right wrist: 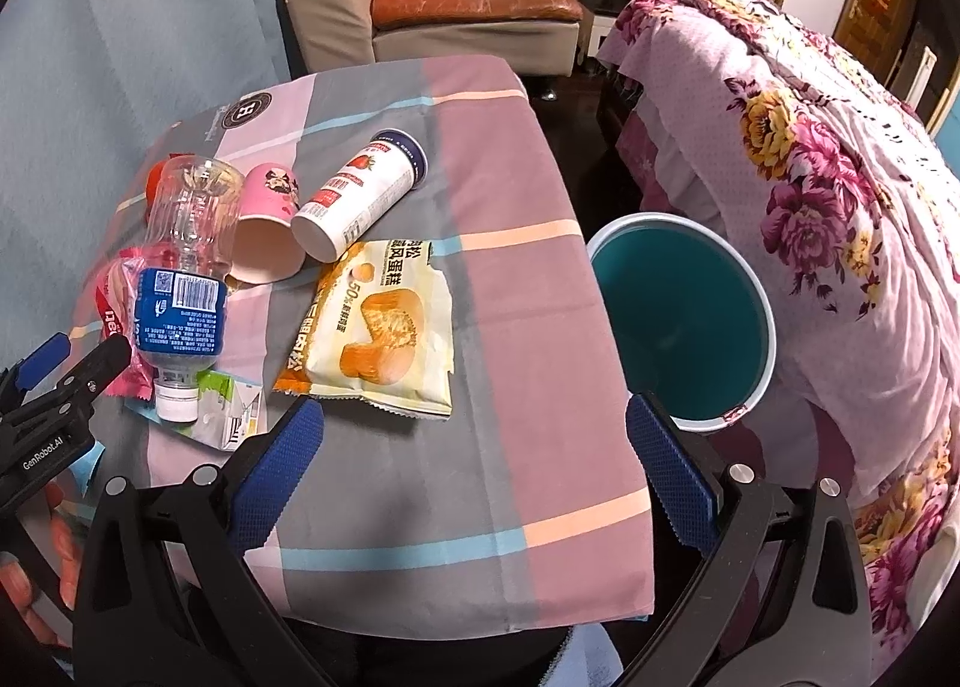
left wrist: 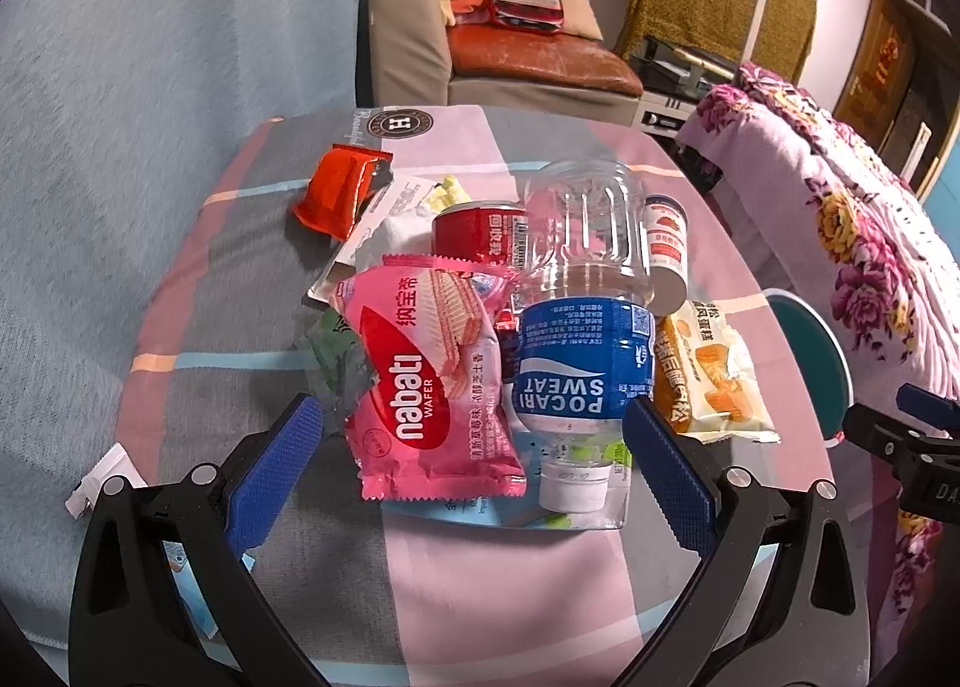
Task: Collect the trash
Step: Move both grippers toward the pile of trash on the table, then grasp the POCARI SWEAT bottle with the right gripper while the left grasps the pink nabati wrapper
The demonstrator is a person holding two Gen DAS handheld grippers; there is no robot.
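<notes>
Trash lies piled on the plaid-covered table (left wrist: 480, 579). My left gripper (left wrist: 474, 441) is open, its blue pads either side of a pink Nabati wafer packet (left wrist: 432, 381) and an empty Pocari Sweat bottle (left wrist: 585, 327), cap toward me. Behind them lie a red can (left wrist: 477, 234), an orange wrapper (left wrist: 333, 195) and a white strawberry cup (left wrist: 666, 243). My right gripper (right wrist: 474, 447) is open over bare cloth, just short of a yellow cake wrapper (right wrist: 378, 327). The bottle (right wrist: 186, 267), a pink paper cup (right wrist: 264, 231) and the white cup (right wrist: 360, 195) lie left of it.
A teal bin (right wrist: 678, 315) stands on the floor off the table's right edge, against a floral-quilted bed (right wrist: 810, 177). A sofa (left wrist: 510, 45) stands behind the table. A small carton (right wrist: 231, 417) lies near the bottle cap. A hand (right wrist: 36, 567) shows at lower left.
</notes>
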